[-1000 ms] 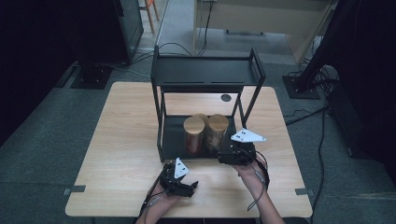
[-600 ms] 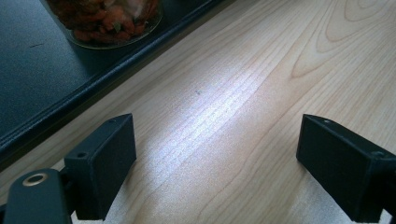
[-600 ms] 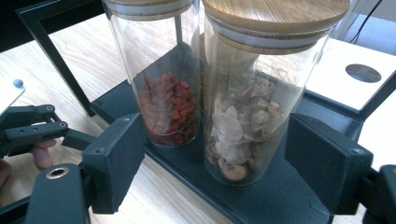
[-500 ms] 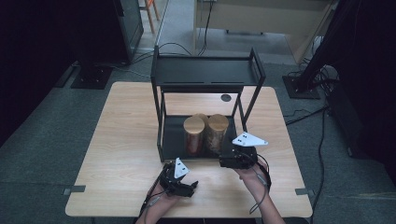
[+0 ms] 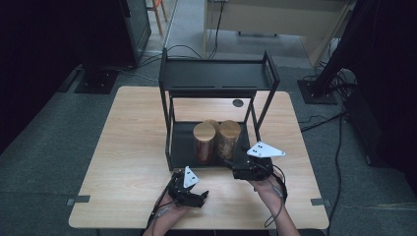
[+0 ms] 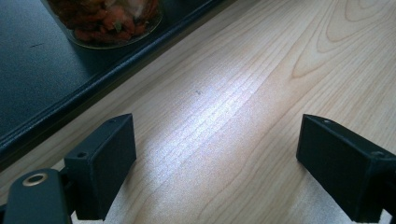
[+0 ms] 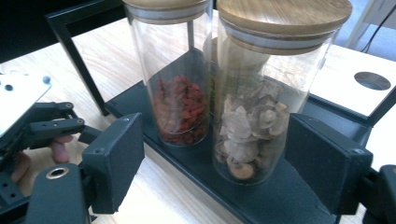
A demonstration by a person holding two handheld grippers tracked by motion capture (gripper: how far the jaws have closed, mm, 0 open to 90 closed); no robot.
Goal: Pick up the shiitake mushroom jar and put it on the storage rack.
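Nearest the person, the left gripper (image 5: 189, 189) sits low over the wooden surface (image 5: 123, 162), its jaws spread wide with only bare wood between them, just in front of the black rack's (image 5: 216, 81) base edge. To its right, the right gripper (image 5: 252, 168) is held at the rack's front right corner, jaws also wide apart and empty — in its own view they frame the jar of pale dried slices (image 7: 273, 93), though not touching it. Beside that jar, on the rack's bottom tray (image 7: 261, 205), stands the jar of red berries (image 7: 175, 70); both have wooden lids. A third jar seems to stand behind them — mostly hidden. Farther back, the rack's top shelf is bare.
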